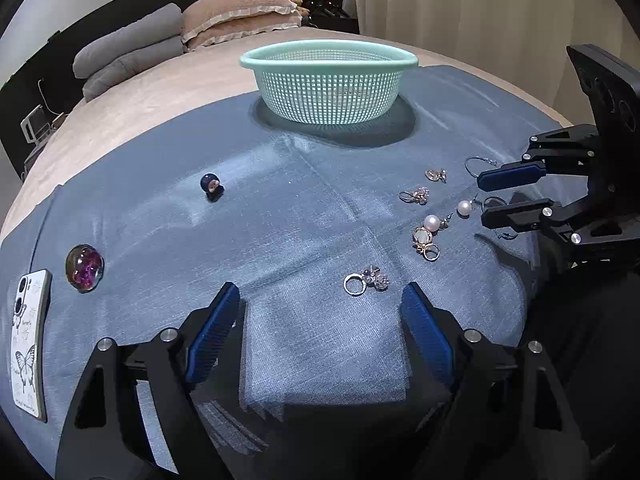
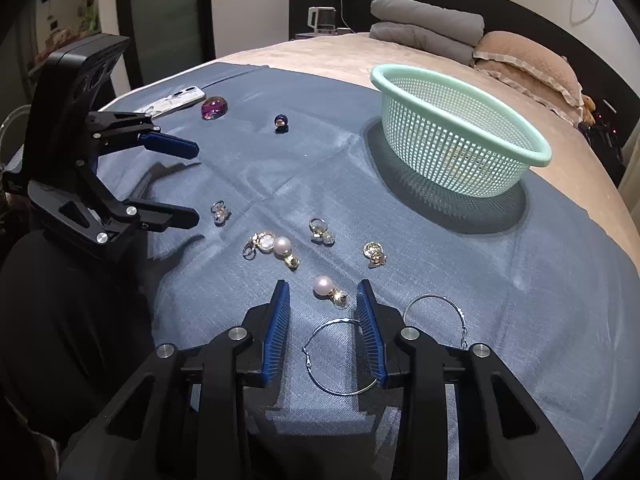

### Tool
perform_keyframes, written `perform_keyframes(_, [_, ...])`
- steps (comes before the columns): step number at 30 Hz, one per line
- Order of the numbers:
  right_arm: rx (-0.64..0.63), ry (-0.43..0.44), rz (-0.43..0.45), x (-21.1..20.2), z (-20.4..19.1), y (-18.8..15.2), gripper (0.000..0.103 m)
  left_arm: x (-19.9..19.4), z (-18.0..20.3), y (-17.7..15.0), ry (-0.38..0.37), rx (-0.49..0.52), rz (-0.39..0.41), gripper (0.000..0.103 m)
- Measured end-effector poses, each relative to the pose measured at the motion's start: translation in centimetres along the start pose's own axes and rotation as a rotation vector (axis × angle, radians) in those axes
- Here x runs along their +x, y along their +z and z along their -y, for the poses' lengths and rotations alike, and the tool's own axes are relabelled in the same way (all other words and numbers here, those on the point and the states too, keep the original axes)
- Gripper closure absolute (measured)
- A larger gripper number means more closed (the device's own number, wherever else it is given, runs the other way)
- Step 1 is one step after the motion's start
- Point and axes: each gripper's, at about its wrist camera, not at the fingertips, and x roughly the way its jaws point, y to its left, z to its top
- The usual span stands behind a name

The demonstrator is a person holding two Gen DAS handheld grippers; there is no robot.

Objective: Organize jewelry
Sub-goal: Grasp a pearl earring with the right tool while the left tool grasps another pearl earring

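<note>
Phone (image 1: 30, 340) on blue cloth (image 1: 280, 240) over a bed; grey blankets (image 2: 428, 28), frilled pillows (image 1: 240, 12), kettle (image 2: 322, 19) behind

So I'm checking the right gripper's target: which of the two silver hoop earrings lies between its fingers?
The nearer hoop earring, lying between the right gripper's blue pads. The other hoop lies outside the right-hand finger.

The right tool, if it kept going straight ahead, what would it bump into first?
Probably the silver hoop earring lying on the blue cloth between the right tool's open fingers. Just past it sits a pearl earring. Depth is hard to judge, so it might touch cloth first.
</note>
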Motion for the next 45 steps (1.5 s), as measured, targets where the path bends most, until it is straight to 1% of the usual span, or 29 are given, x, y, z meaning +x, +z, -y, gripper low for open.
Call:
perform_keyframes(2, [-0.01,-0.01,-0.002,0.2,-0.2,0.0,0.074,0.3,0.2,0.1,-0.016,0.011,-0.012,0.026])
perform_keyframes(3, [-0.01,-0.008,-0.002,0.3,-0.2,0.0,0.075,0.3,0.4,0.2,-0.023,0.02,-0.013,0.029])
perform_keyframes(4, [-0.012,-0.005,-0.004,0.4,-0.2,0.1,0.075,0.4,0.5,0.3,-0.028,0.03,-0.013,0.03])
perform_keyframes(7, [-0.022,-0.014,-0.019,0.9,-0.3,0.1,0.078,0.5,1.2,0.6,-0.043,0.068,-0.006,0.03])
perform_keyframes(9, [-0.018,-0.006,-0.032,1.4,-0.3,0.1,0.082,0.4,1.8,1.1,-0.066,0.11,0.004,0.03])
perform_keyframes(11, [-0.014,-0.003,-0.033,1.5,-0.3,0.0,0.084,0.4,2.5,1.9,-0.082,0.15,0.006,0.03])
perform_keyframes(13, [-0.003,0.006,-0.031,1.5,-0.2,-0.2,0.087,0.6,3.2,2.7,-0.116,0.183,0.016,0.03])
perform_keyframes(15, [0.012,0.01,-0.031,1.5,-0.1,-0.4,0.088,1.2,3.9,3.5,-0.145,0.208,0.011,0.041])
perform_keyframes(17, [0.023,0.009,-0.031,1.3,0.0,-0.6,0.093,2.0,4.9,4.2,-0.161,0.246,-0.014,0.043])
perform_keyframes(18, [0.029,0.012,-0.03,1.3,0.0,-0.7,0.094,2.4,5.4,4.4,-0.161,0.27,-0.019,0.047])
perform_keyframes(20, [0.042,0.013,-0.027,1.0,0.2,-1.1,0.094,3.1,6.2,4.6,-0.197,0.306,-0.044,0.049])
perform_keyframes(22, [0.055,0.017,-0.022,0.8,0.4,-1.4,0.094,3.6,6.9,4.7,-0.209,0.328,-0.06,0.049])
perform_keyframes(23, [0.064,0.021,-0.016,0.7,0.4,-1.5,0.094,3.9,7.2,4.7,-0.211,0.339,-0.07,0.053])
perform_keyframes(24, [0.072,0.024,-0.012,0.7,0.5,-1.6,0.094,4.2,7.4,4.8,-0.206,0.345,-0.075,0.057])
perform_keyframes(26, [0.081,0.029,-0.004,0.7,0.6,-1.7,0.094,4.7,7.5,5.1,-0.216,0.334,-0.078,0.061])
perform_keyframes(27, [0.084,0.031,-0.003,0.6,0.8,-1.9,0.094,4.8,7.5,5.2,-0.215,0.33,-0.085,0.067])
perform_keyframes(28, [0.087,0.031,-0.003,0.6,0.9,-1.9,0.095,4.9,7.6,5.2,-0.204,0.331,-0.092,0.069])
perform_keyframes(30, [0.095,0.035,-0.001,0.6,1.0,-2.0,0.094,4.9,7.5,5.3,-0.183,0.34,-0.099,0.079])
perform_keyframes(32, [0.094,0.035,-0.001,0.7,1.0,-2.0,0.094,4.8,7.6,5.0,-0.162,0.34,-0.101,0.083])
perform_keyframes(35, [0.105,0.035,0.015,0.8,1.0,-2.3,0.094,4.8,7.5,4.7,-0.144,0.324,-0.094,0.083])
perform_keyframes(41, [0.108,0.018,0.039,0.5,1.0,-2.4,0.095,3.8,6.5,4.6,-0.141,0.285,-0.088,0.087])
perform_keyframes(43, [0.111,0.003,0.066,-0.1,1.1,-2.5,0.095,3.4,6.2,4.7,-0.151,0.285,-0.086,0.092])
perform_keyframes(45, [0.113,0.0,0.092,-0.7,1.3,-2.3,0.095,3.0,5.7,5.0,-0.157,0.273,-0.081,0.093])
